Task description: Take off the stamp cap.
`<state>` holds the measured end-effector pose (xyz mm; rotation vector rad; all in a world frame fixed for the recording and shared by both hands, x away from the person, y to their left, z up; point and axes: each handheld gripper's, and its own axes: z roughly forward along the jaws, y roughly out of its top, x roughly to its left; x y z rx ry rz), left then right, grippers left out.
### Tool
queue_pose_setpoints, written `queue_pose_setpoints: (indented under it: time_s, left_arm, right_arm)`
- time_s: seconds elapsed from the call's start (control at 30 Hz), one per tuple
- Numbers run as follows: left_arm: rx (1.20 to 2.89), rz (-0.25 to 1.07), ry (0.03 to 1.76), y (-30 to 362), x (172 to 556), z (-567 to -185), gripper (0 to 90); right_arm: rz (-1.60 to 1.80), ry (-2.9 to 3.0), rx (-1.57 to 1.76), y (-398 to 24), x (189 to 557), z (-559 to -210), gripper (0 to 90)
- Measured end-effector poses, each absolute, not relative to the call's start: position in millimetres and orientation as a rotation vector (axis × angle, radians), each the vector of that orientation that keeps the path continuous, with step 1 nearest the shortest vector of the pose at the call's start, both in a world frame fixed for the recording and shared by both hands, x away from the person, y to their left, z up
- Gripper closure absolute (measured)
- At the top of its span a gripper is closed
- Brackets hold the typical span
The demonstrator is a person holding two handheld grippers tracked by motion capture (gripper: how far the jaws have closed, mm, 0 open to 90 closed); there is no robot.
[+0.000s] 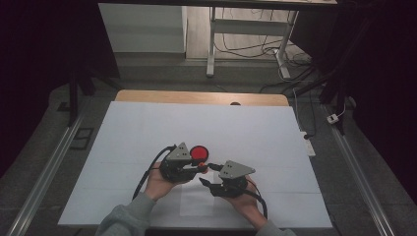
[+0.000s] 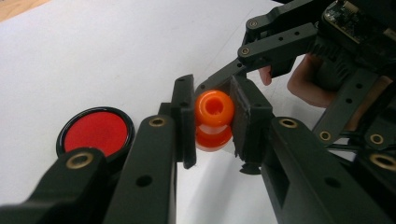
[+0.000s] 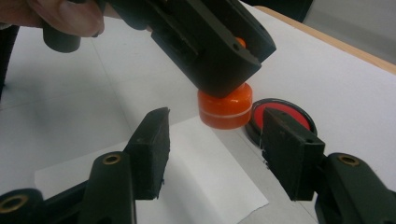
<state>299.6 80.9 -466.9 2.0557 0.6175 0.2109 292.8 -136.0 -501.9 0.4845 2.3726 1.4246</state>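
Jaws of the left gripper (image 2: 212,122) are clamped on the neck of a small orange bottle (image 2: 214,119), pads pressing both sides, its capped end (image 3: 225,111) hanging just above the white sheet (image 1: 147,132). Right gripper (image 3: 212,151) stands about half open with nothing between its pads, pointed at the orange cap from close by, not touching. Just beside the bottle, a red disc with a black rim (image 1: 199,153) lies flat on the sheet.

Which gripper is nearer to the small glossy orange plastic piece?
Left. The left gripper is shut on the small glossy orange plastic piece, its pads pressing both sides. The right gripper is open a little short of it, not touching.
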Motion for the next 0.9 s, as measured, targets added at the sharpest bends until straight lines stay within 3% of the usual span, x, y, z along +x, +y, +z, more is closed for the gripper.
queue_pose_setpoints:
  time_s: [0.73,0.9]
  left_arm:
    - [2.048,0.205,0.607,80.9,299.5,-467.1,72.7]
    - [2.046,0.206,0.607,81.0,299.3,-466.9,72.6]
  right_arm:
    - [1.407,2.367,0.507,-132.3,295.6,-502.1,56.0]
    - [1.408,2.367,0.511,-132.3,296.1,-501.8,62.4]
